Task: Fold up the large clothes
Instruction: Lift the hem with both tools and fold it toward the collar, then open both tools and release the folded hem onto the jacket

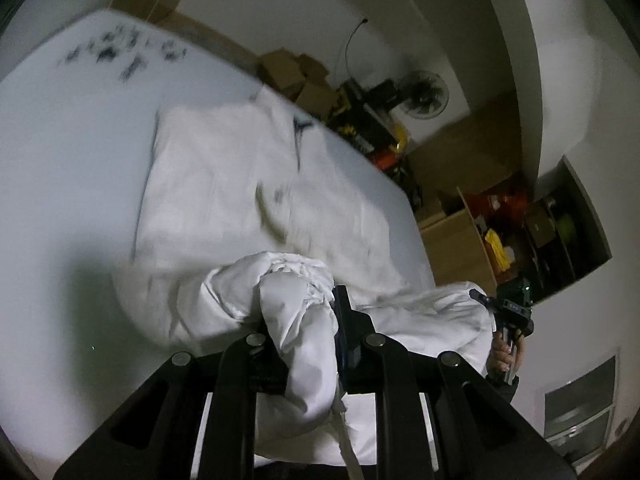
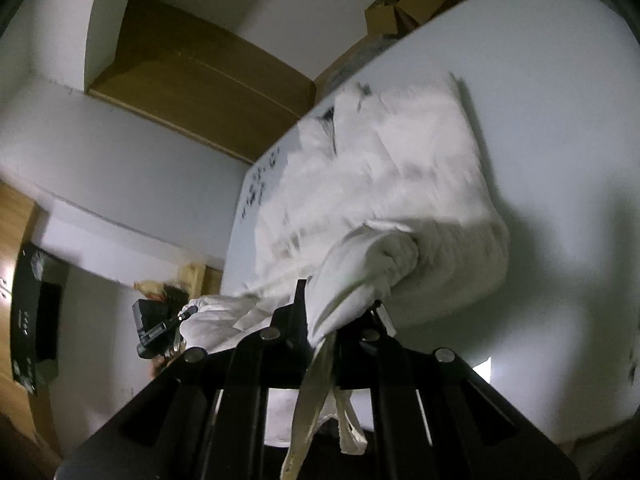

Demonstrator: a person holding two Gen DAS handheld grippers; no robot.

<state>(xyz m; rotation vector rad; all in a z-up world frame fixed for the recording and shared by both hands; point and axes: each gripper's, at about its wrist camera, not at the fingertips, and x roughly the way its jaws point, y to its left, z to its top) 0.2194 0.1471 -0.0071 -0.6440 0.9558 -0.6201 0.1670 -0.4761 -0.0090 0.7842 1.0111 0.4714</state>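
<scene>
A large white garment (image 1: 240,184) with dark markings lies spread over a white table (image 1: 60,152). My left gripper (image 1: 300,312) is shut on a bunched edge of the garment, which hangs down between the fingers. My right gripper (image 2: 340,300) is shut on another bunched edge of the same garment (image 2: 380,184), with straps dangling below it. The right gripper also shows in the left wrist view (image 1: 504,312) at the far right, held by a hand. The left gripper shows in the right wrist view (image 2: 160,324) at the lower left. The stretch of cloth between the two grippers is lifted.
Cardboard boxes (image 1: 296,76), a fan (image 1: 424,94) and cluttered items stand beyond the table's far edge. Open wooden shelves (image 1: 520,232) with coloured things are at the right. A wooden door (image 2: 192,76) and a dark appliance (image 2: 32,320) show in the right wrist view.
</scene>
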